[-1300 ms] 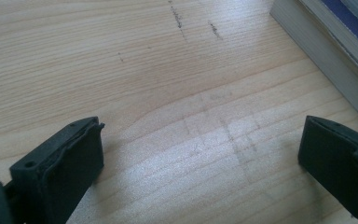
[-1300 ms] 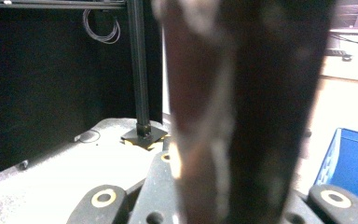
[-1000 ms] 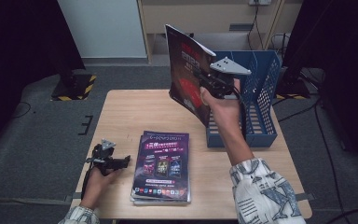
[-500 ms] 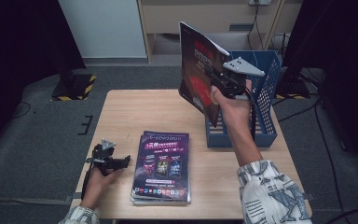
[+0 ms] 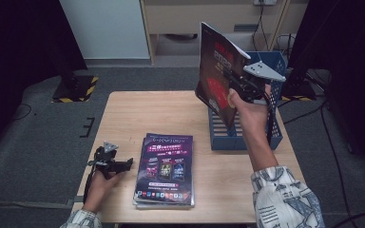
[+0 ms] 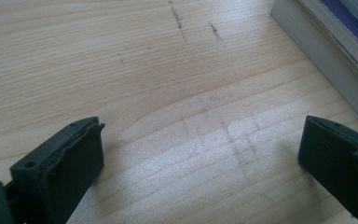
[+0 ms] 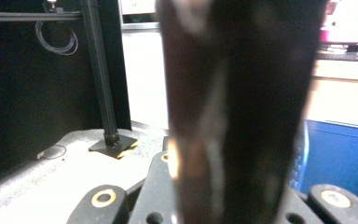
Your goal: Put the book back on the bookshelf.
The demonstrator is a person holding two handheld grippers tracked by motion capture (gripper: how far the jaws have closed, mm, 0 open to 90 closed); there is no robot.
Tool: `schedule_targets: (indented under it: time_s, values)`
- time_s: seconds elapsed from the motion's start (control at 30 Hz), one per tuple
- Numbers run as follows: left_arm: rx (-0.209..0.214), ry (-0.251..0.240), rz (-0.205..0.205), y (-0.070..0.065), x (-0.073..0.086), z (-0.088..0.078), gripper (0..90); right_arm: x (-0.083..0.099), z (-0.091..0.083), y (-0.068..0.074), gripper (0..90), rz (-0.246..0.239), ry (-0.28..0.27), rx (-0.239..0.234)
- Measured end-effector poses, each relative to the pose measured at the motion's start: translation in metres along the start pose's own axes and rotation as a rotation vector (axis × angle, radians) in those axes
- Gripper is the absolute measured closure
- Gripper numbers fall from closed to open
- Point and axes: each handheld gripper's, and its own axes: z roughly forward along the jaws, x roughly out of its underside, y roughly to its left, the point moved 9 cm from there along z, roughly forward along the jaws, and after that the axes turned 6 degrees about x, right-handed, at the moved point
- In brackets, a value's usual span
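Left tongs (image 5: pixel 127 164): released, idle on worktop (image 5: pixel 138 114) beside the stack (image 5: pixel 165 168), clear of the work. Right tongs (image 5: pixel 234 80): clenched on magazine (image 5: pixel 216 71), held upright over the blue rack (image 5: pixel 271 137), apparently for slotting in edgewise.

My jaws pinch a glossy dark red-covered magazine (image 5: pixel 218 76). It stands upright above the blue slotted plastic rack (image 5: pixel 273 137).
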Motion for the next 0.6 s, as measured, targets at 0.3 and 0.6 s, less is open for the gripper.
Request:
schedule_targets:
  time_s: [0.3, 0.6]
  values:
    - [0.0, -0.002, -0.002, -0.001, 0.0, 0.0, 0.0, 0.001, -0.007, -0.014, 86.9, -0.002, -0.002, 0.03]
    - [-0.001, -0.003, -0.005, -0.001, 0.0, 0.0, 0.0, 0.001, -0.012, -0.023, 86.9, 0.0, -0.004, 0.051]
